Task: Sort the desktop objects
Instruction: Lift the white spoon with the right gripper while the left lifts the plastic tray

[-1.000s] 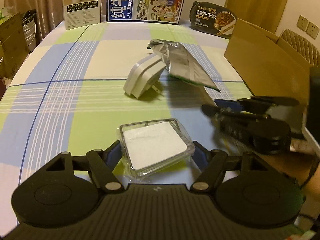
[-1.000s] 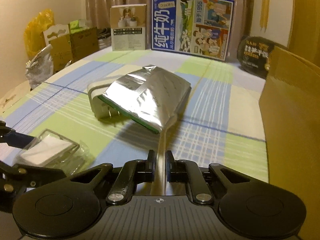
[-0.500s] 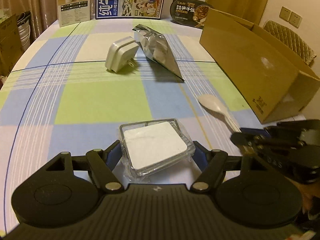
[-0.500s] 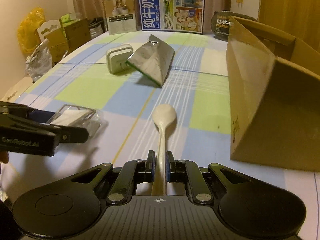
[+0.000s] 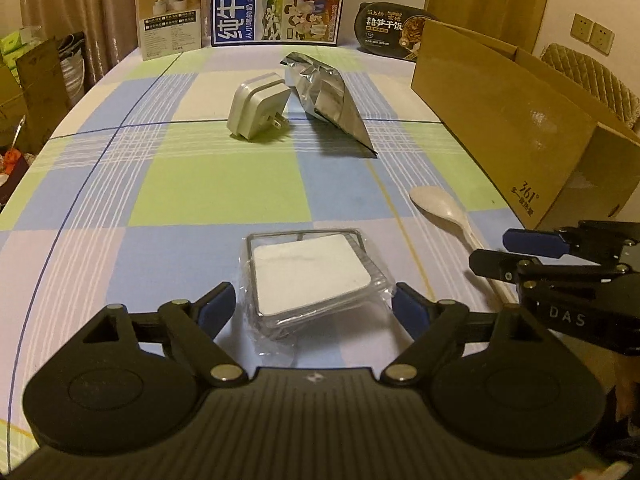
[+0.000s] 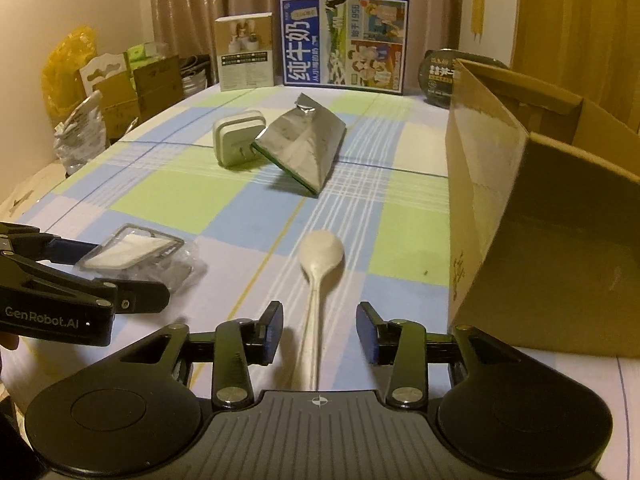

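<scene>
A clear plastic case with a white pad inside (image 5: 310, 280) lies on the checked tablecloth between the fingers of my left gripper (image 5: 314, 306); the jaws stand wide apart beside it, open. It also shows in the right wrist view (image 6: 132, 250). A cream plastic spoon (image 6: 320, 276) lies on the cloth, its handle running between the spread fingers of my right gripper (image 6: 320, 336), which is open. The spoon shows in the left wrist view (image 5: 444, 210) too. A white plug adapter (image 5: 258, 108) and a silver foil pouch (image 5: 332, 100) lie further back.
An open cardboard box (image 5: 516, 120) stands at the right, close to the spoon. A milk carton box (image 5: 280, 4), a small product box (image 5: 168, 12) and a black meal bowl (image 5: 394, 28) stand along the far edge. Bags and boxes (image 6: 100, 92) sit off the left side.
My right gripper has opened and let go of the spoon, which now lies on the cloth. My left gripper's jaws have opened off the plastic case. Both grippers pulled back toward the near edge.
</scene>
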### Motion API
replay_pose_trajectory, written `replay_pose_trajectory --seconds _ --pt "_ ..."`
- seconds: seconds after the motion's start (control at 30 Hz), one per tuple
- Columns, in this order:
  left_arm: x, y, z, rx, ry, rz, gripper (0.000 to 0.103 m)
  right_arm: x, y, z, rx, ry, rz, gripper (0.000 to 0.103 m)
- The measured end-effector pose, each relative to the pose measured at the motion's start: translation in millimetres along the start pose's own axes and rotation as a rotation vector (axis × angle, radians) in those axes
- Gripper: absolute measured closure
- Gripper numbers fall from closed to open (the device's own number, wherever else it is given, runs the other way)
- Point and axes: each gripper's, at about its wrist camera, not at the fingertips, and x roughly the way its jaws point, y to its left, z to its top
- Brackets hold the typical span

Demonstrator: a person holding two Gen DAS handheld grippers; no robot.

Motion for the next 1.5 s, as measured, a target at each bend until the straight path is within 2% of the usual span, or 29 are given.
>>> replay_pose_trajectory --seconds 0.83,1.1,1.5 --pt "14.0 -2.7 -1.0 -0.008 -0.019 0.041 0.021 8.9 -4.0 -2.2 -0.002 0.011 0.009 0.054" --pt "14.2 -2.9 -1.9 0.016 -0.033 0.055 0.025 17.0 -1.6 0.5 -0.025 0.001 0.025 0.053" --pt "16.5 -2.0 0.1 0.011 -0.057 0.064 0.025 26.4 2.7 3.1 -0.049 -0.027 0.038 0.053"
